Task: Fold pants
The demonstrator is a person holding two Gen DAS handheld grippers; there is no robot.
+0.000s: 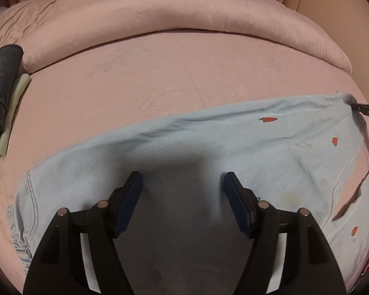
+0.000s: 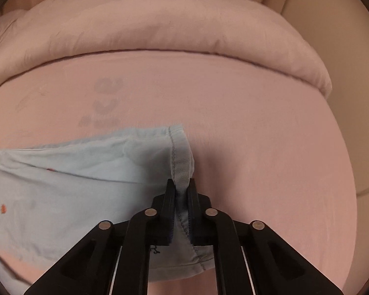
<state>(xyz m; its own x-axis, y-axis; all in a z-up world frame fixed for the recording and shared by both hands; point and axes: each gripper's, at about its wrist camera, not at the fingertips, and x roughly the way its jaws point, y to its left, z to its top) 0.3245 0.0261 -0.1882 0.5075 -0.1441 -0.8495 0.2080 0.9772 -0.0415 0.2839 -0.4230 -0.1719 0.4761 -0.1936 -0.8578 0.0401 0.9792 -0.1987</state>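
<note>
In the left wrist view, the left gripper (image 1: 183,184) hung over the pants (image 1: 209,142) with its jaws spread wide and nothing between them. Its fingers (image 1: 132,201) were black plastic, faced with ribbed dark-blue pads. The pants were pale blue, a soft woven cotton, laid flat across the near part of the pink bed sheet (image 1: 147,83), with small orange-red embroidered motifs (image 1: 268,119) scattered over the cloth. A stitched seam curved along the left end, where the fabric bunched into gathers. At the far right edge, the tip of the right gripper (image 1: 365,110) met the corner of the garment. A thick pink duvet (image 1: 160,12), smooth and puffy, was rolled back along the far side of the bed. At the left edge lay a dark grey knitted item (image 1: 0,83) on top of a cream-coloured one (image 1: 9,120).

In the right wrist view, the right gripper (image 2: 181,191) was clamped on a hemmed edge of the pants (image 2: 73,167), the doubled, stitched band pinched upright between its black fingers (image 2: 169,196). The rest of the pale cloth trailed leftward, lying on the bed sheet (image 2: 258,147), whose surface showed a faint grey printed pattern. The rolled duvet (image 2: 172,24) lay beyond.
</note>
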